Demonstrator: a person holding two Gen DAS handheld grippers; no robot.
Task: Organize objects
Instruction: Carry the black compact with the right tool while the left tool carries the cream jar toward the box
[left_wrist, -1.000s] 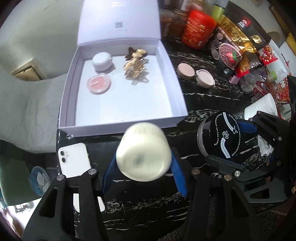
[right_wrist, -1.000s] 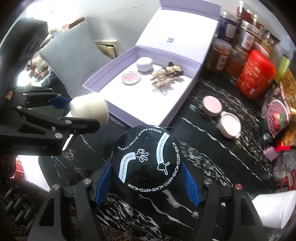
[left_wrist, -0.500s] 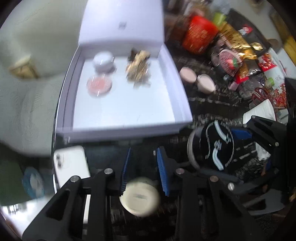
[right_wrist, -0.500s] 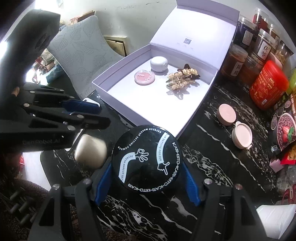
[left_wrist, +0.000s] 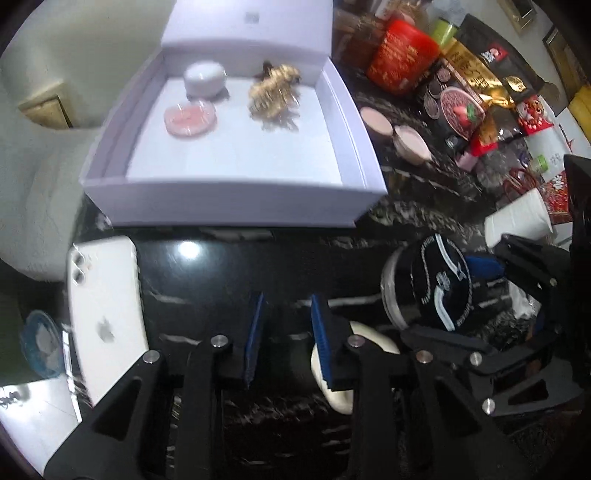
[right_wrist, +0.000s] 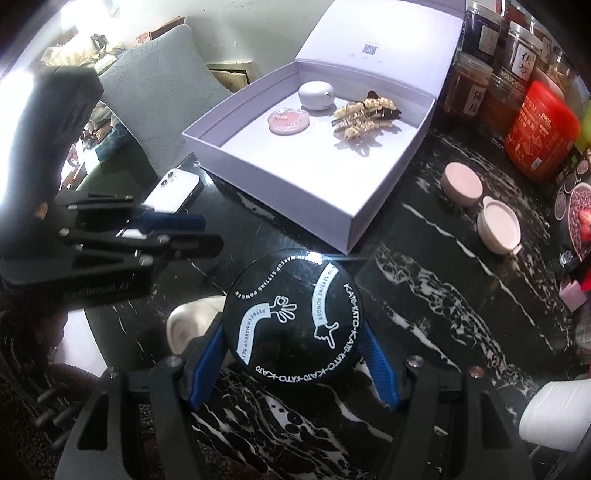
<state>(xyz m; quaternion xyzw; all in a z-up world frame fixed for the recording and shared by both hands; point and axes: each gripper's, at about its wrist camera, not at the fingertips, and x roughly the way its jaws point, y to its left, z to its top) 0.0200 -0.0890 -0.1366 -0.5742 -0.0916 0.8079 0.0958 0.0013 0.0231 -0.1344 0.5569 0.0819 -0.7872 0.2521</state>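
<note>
Black powder jar (right_wrist: 293, 317) upright, lid up, between right hand-held gripper (right_wrist: 295, 354) pads.

**A lived-in home, at a crowded tabletop**

I am working at a black marble-patterned table (right_wrist: 461, 295) in what looks like a home. Far right stand food jars (right_wrist: 480, 85), a red canister (right_wrist: 539, 133) and snack packets (left_wrist: 476, 85). A grey patterned cushion (right_wrist: 155, 99) sits far left, perhaps on a chair. A white phone (left_wrist: 105, 317) lies near left, and an open lilac gift box (right_wrist: 388, 192) holds cosmetics and a hair clip (right_wrist: 364, 116).
</note>
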